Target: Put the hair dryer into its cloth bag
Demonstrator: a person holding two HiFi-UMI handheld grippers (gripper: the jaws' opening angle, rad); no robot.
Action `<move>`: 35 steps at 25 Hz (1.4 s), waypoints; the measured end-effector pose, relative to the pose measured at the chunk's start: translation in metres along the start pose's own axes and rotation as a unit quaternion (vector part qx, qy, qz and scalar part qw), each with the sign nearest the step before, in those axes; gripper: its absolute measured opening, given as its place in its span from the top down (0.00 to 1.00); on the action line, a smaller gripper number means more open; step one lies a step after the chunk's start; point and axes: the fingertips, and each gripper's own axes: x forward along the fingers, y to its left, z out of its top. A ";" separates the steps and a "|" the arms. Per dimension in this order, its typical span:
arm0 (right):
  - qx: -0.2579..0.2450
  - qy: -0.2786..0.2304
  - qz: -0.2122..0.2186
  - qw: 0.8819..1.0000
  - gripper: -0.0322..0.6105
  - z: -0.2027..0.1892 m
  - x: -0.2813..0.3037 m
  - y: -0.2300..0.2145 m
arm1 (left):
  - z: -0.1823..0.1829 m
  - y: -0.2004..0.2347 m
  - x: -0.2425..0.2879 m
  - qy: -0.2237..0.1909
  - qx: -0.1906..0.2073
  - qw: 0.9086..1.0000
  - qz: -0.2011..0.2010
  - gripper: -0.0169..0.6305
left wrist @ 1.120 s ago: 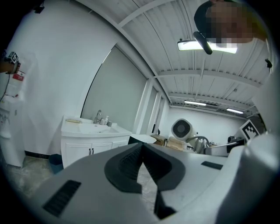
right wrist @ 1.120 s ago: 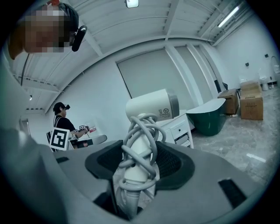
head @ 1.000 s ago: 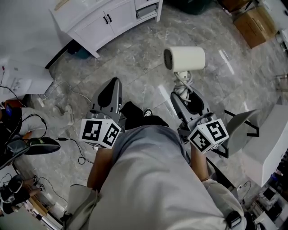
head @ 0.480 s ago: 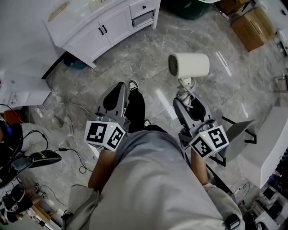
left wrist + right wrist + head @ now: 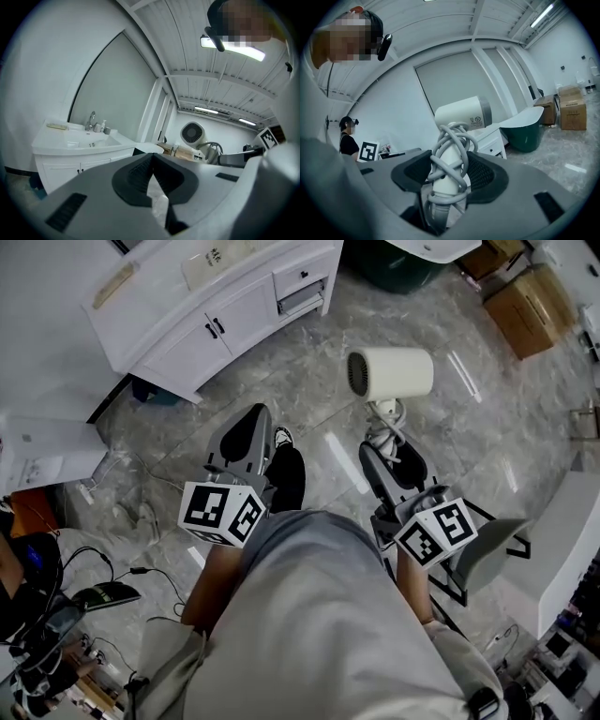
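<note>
Person has stepped closer to the sink counter [image 5: 248,315]: right gripper [image 5: 382,442] jaws clamp the hair dryer [image 5: 392,372] handle, left gripper [image 5: 253,418] jaws closed, empty; bag unseen.

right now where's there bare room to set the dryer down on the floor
Bare: the marble floor between the white vanity and the cardboard box, ahead of the hair dryer held in the right gripper. Crowded: cables on the floor at left, and the grey chair at right.
</note>
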 end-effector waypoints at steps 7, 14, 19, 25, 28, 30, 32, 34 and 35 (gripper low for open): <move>-0.001 -0.015 -0.003 1.000 0.58 0.046 0.072 -0.018 | 0.041 0.043 0.067 -0.001 0.009 1.000 -0.018 0.97; -0.004 -0.019 0.004 1.000 0.58 0.078 0.142 -0.027 | 0.070 0.099 0.111 -0.008 0.010 1.000 -0.012 0.97; -0.007 -0.016 0.017 1.000 0.58 0.096 0.189 -0.028 | 0.087 0.136 0.130 -0.013 0.010 1.000 -0.002 0.97; -0.016 -0.008 0.031 0.999 0.58 0.110 0.240 -0.027 | 0.100 0.182 0.147 -0.022 0.006 1.000 0.016 0.97; -0.018 -0.005 0.036 0.999 0.58 0.118 0.255 -0.025 | 0.105 0.196 0.152 -0.023 0.001 1.000 0.020 0.97; -0.021 -0.006 0.039 0.999 0.58 0.124 0.265 -0.024 | 0.110 0.203 0.156 -0.026 0.002 0.999 0.022 0.97; -0.022 -0.001 0.041 0.999 0.58 0.125 0.273 -0.022 | 0.112 0.208 0.156 -0.027 0.001 0.999 0.026 0.97; -0.023 0.007 0.044 0.999 0.58 0.124 0.278 -0.021 | 0.111 0.213 0.154 -0.026 -0.004 0.999 0.033 0.97; -0.023 0.010 0.046 0.999 0.58 0.123 0.281 -0.020 | 0.110 0.216 0.153 -0.026 -0.006 0.999 0.037 0.97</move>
